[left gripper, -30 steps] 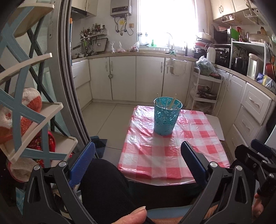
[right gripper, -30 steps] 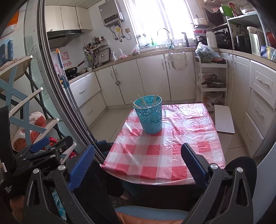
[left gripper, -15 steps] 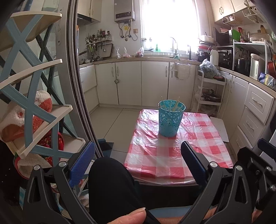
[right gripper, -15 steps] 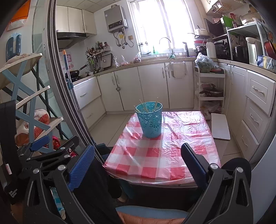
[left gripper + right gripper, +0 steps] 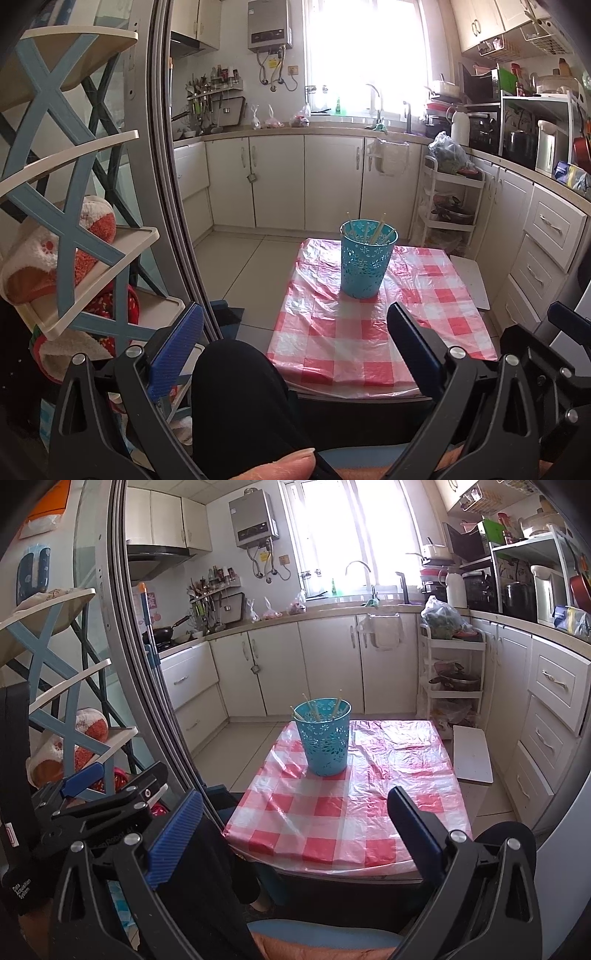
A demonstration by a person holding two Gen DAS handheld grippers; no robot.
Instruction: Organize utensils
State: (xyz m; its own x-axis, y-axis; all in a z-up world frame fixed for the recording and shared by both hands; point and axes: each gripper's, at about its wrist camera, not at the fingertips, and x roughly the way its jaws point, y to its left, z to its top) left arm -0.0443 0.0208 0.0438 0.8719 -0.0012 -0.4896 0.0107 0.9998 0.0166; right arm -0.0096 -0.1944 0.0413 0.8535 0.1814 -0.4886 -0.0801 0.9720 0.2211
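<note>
A red-checked tablecloth (image 5: 373, 332) is covering the table, a white trolley (image 5: 448, 206) is standing by the cabinets (bagged greens on top), a water heater (image 5: 255, 518) is hanging beside the window.

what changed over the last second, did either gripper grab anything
No grab. Both grippers, left gripper and right gripper, pulled back from the table, so the blue holder looks farther off. Their jaws stayed open and empty; the chopsticks stayed in the holder.

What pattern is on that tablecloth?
Red-and-white checks on the tablecloth, under clear plastic; the right wrist view shows it best.
</note>
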